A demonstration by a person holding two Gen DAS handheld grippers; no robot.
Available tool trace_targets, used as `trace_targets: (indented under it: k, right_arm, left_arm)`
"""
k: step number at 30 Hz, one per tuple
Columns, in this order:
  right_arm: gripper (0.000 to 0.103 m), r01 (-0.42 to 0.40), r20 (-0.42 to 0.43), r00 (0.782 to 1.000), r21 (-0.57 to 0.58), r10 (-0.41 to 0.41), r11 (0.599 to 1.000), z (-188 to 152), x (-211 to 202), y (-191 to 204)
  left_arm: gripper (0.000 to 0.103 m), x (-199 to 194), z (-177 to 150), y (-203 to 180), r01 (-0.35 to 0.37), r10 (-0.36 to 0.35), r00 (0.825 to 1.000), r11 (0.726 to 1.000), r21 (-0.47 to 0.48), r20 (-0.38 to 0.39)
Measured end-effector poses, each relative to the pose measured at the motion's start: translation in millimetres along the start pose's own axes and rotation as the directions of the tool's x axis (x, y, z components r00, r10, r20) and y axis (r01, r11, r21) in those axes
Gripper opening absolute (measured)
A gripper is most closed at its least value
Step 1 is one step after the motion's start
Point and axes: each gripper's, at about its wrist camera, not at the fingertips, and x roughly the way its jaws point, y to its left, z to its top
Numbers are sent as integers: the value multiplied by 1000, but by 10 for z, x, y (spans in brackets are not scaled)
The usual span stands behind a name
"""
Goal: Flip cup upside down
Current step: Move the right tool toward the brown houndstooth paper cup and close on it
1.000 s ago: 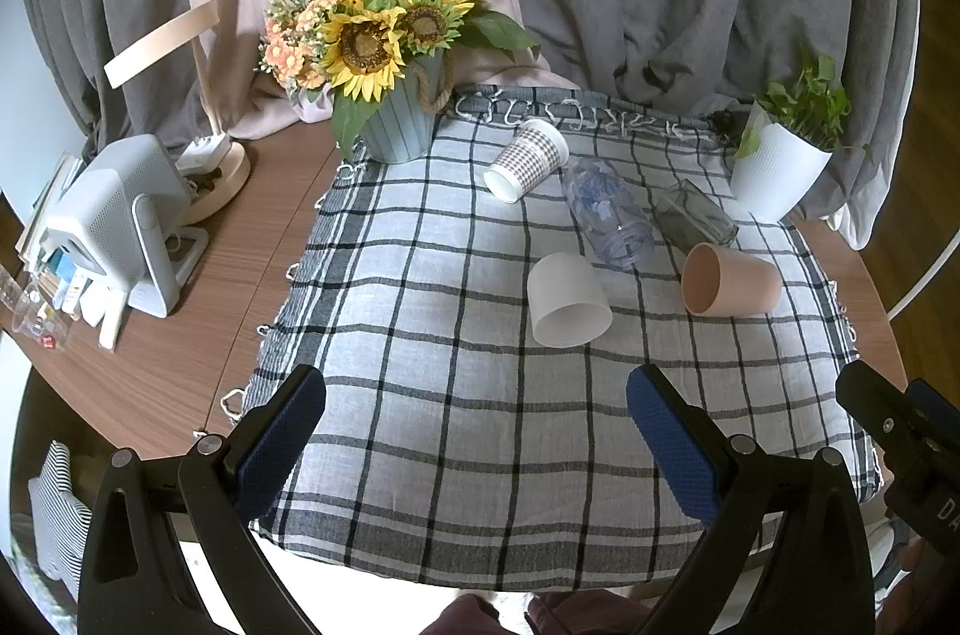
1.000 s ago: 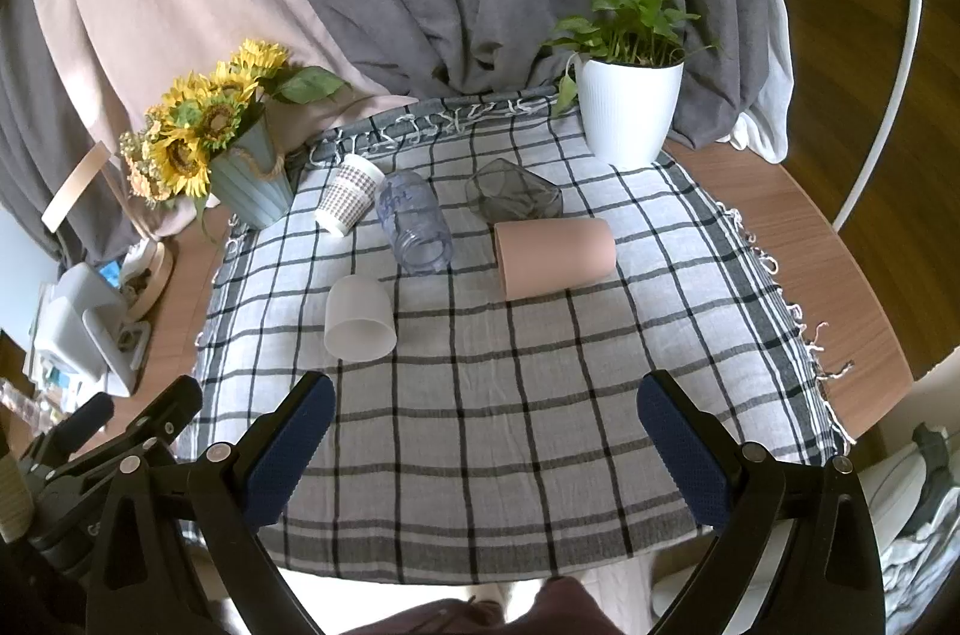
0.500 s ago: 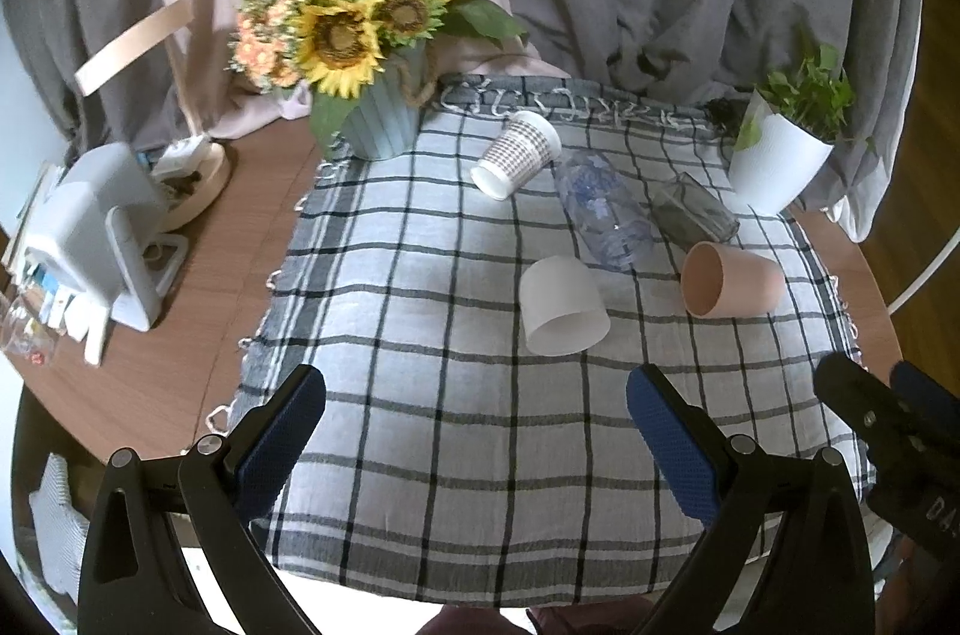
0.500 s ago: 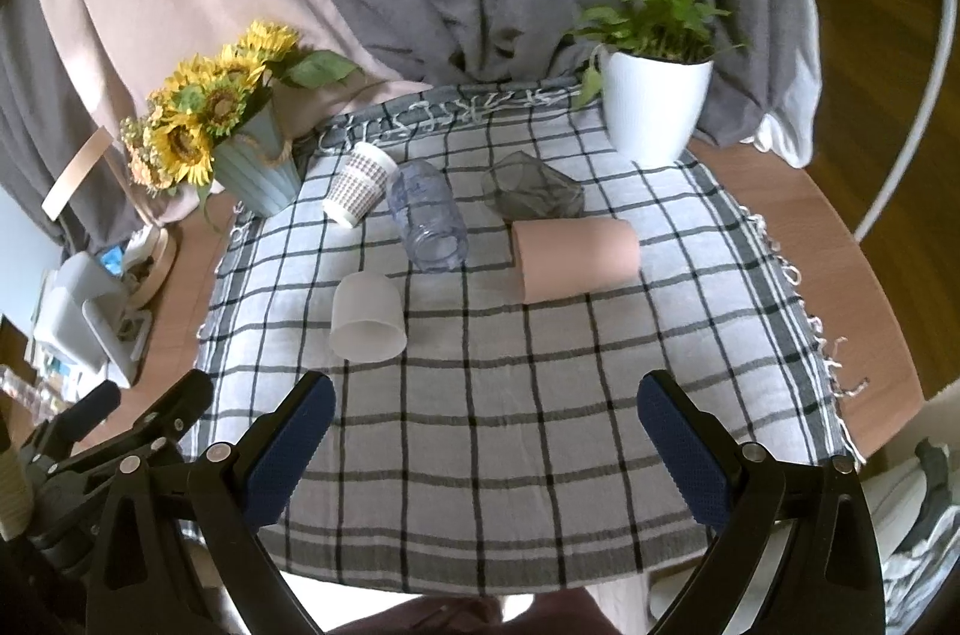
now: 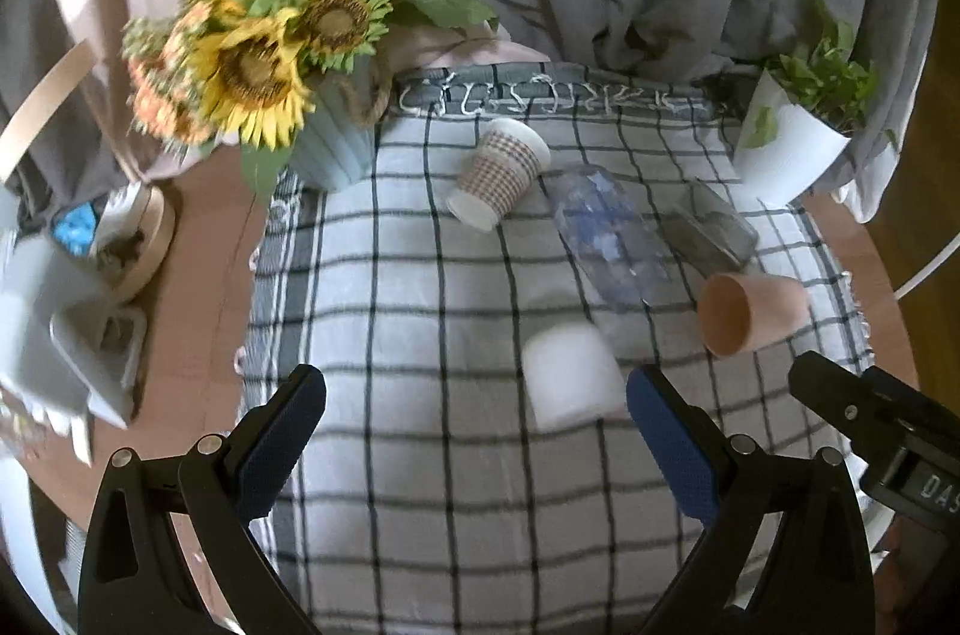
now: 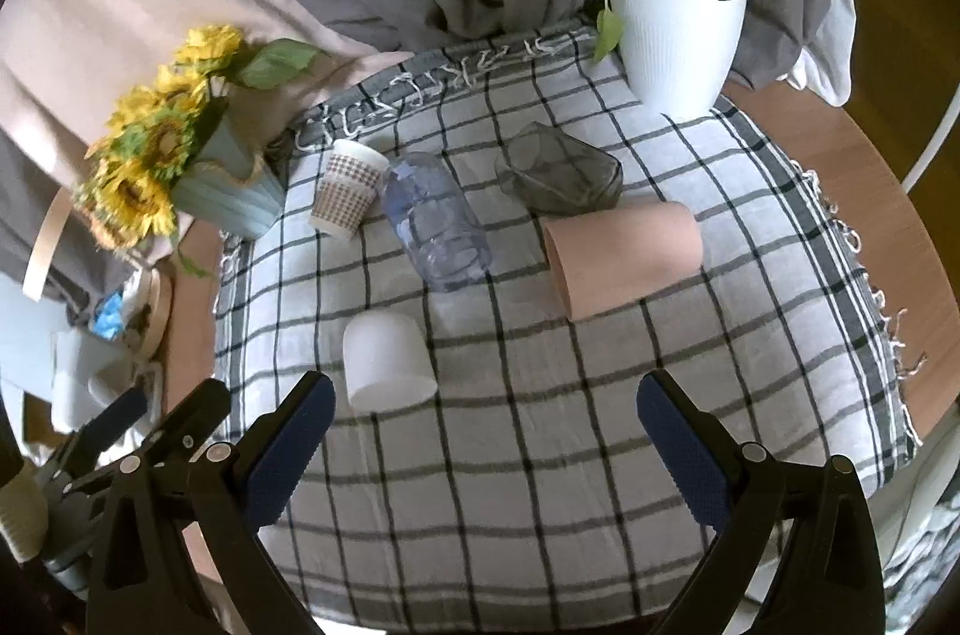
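Observation:
Several cups lie on their sides on the checked cloth (image 6: pixel 540 485): a white cup (image 5: pixel 570 374) (image 6: pixel 384 359), a terracotta cup (image 5: pixel 750 311) (image 6: pixel 624 257), a patterned paper cup (image 5: pixel 498 182) (image 6: pixel 348 188), a clear bluish glass (image 5: pixel 612 239) (image 6: pixel 438 227) and a smoky grey glass (image 5: pixel 711 230) (image 6: pixel 561 176). My left gripper (image 5: pixel 477 446) is open and empty, just in front of the white cup. My right gripper (image 6: pixel 480 455) is open and empty, short of the cups.
A sunflower vase (image 5: pixel 333 143) (image 6: pixel 225 197) stands at the back left, a white plant pot (image 5: pixel 792 155) (image 6: pixel 678 41) at the back right. White devices (image 5: pixel 66 329) sit on the wooden table to the left. Curtains hang behind.
Both grippers have moved forward toward the cups; the white cup now sits closer to the left gripper's right finger. The jaws stay open.

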Motion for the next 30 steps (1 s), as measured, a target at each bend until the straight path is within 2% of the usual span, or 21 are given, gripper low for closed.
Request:
trace_targets:
  k: [10, 19, 26, 30]
  right_arm:
    - [101, 12, -91, 996, 109, -2, 994, 488, 410, 122]
    - [101, 60, -152, 988, 165, -34, 984, 820, 734, 180]
    - [101, 89, -150, 987, 222, -56, 971, 966, 895, 204]
    - [101, 90, -189, 981, 240, -44, 967, 1015, 1062, 201]
  left_arm:
    - [102, 633, 606, 73, 22, -10, 995, 992, 125, -101]
    - [101, 1220, 1039, -28, 34, 0, 989, 973, 229, -149]
    - [98, 1659, 1227, -94, 26, 35, 980, 953, 303, -196]
    - [96, 1889, 1296, -127, 37, 41, 972, 946, 323, -232]
